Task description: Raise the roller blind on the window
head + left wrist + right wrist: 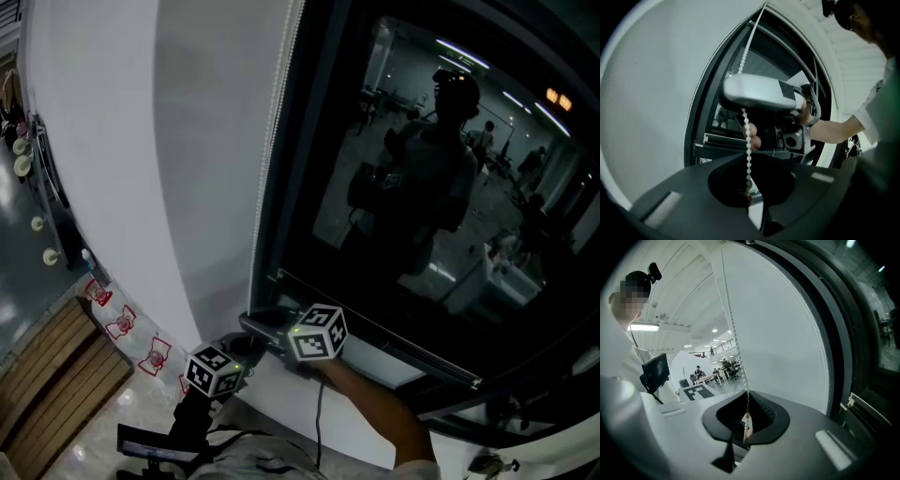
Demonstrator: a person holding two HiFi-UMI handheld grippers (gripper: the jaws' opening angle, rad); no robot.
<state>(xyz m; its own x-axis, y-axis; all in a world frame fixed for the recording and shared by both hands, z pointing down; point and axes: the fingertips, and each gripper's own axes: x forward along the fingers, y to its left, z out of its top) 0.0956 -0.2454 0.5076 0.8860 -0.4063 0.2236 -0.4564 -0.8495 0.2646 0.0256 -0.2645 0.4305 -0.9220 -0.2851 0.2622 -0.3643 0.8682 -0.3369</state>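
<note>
The white roller blind (211, 141) hangs left of the dark window pane (422, 187). Its bead chain (272, 122) runs down the blind's right edge. In the left gripper view the bead chain (748, 150) drops straight into my left gripper (749, 190), which is shut on it. Just above it the right gripper's silver body (761, 93) holds the same strand. In the right gripper view the bead chain (732, 329) comes down along the blind (787, 329) into my right gripper (746, 425), shut on it. In the head view both grippers sit low by the sill, the left (246, 349) below the right (270, 326).
The black window frame (281, 234) and sill rail (375, 328) lie right of the chain. A second strand of the chain (693, 108) hangs along the frame. Below left are a wooden bench (47, 366) and red-marked floor tiles (122, 323). The glass reflects a person.
</note>
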